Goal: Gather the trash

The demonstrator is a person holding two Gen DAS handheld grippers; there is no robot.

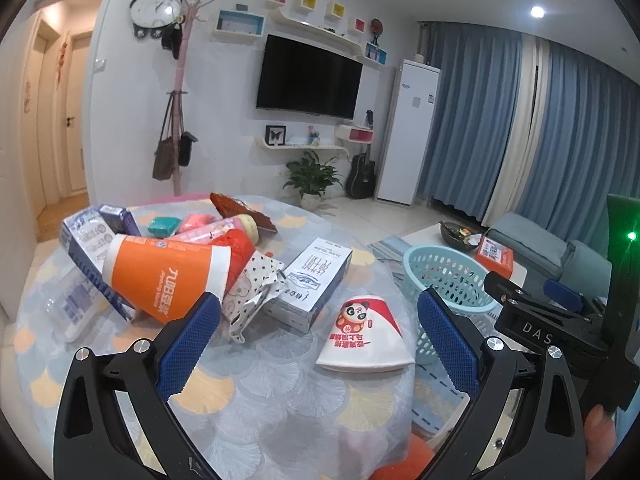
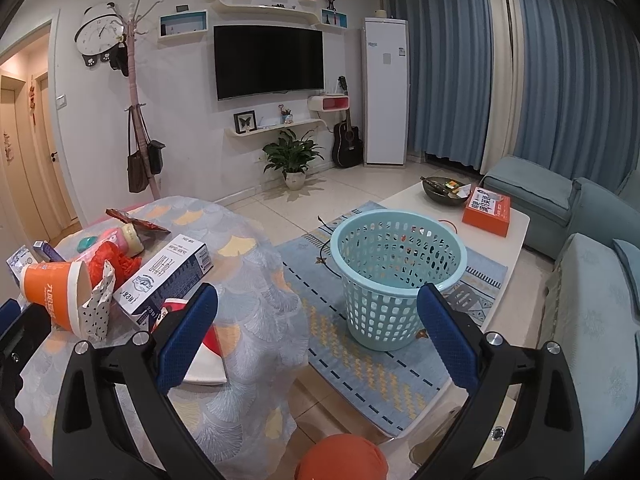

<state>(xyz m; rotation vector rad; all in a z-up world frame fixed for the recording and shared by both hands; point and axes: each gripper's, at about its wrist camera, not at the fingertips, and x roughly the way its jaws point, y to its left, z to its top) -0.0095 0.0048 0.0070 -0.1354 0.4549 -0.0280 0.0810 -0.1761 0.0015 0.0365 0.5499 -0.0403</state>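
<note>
Trash (image 1: pixel 168 276) heaped on table (image 1: pixel 280 392): orange cup, cartons, wrappers. Left claw (image 1: pixel 320 344), right claw (image 2: pixel 318 336) wide open, empty.

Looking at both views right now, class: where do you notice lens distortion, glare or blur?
Left wrist view: the blue curtains bow with fisheye curvature, and a ceiling light glares white; a green lamp flares at the right edge. Right wrist view: the pale blue perforated plastic basket looks sharp, while the black corners vignette.

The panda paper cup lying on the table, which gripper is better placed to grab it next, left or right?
Left. The open left gripper already frames the panda paper cup. The right gripper, also open, points toward the basket.
</note>
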